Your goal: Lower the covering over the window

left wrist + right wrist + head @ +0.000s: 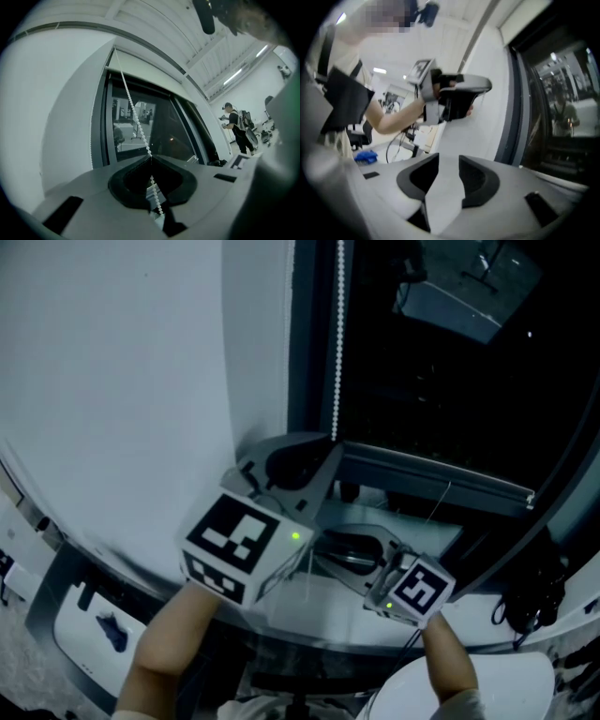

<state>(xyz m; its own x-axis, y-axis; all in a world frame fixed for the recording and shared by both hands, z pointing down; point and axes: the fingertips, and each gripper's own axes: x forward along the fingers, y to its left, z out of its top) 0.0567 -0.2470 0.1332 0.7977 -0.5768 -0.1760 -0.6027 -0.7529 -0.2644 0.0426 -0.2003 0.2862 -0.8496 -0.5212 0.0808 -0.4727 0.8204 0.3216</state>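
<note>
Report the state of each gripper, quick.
Left gripper: closed on the bead chain.
Right gripper: open, nothing between its jaws.

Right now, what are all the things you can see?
bead chain: one, white, hanging by the window's left edge.
window: one, dark glass, right of the wall.
wall: one, white, left of the window.
person: one, dark clothes, standing far off on the right.
left claw: one, grey with black pads, shut on the bead chain.
right claw: one, grey with black pads, open and empty.
</note>
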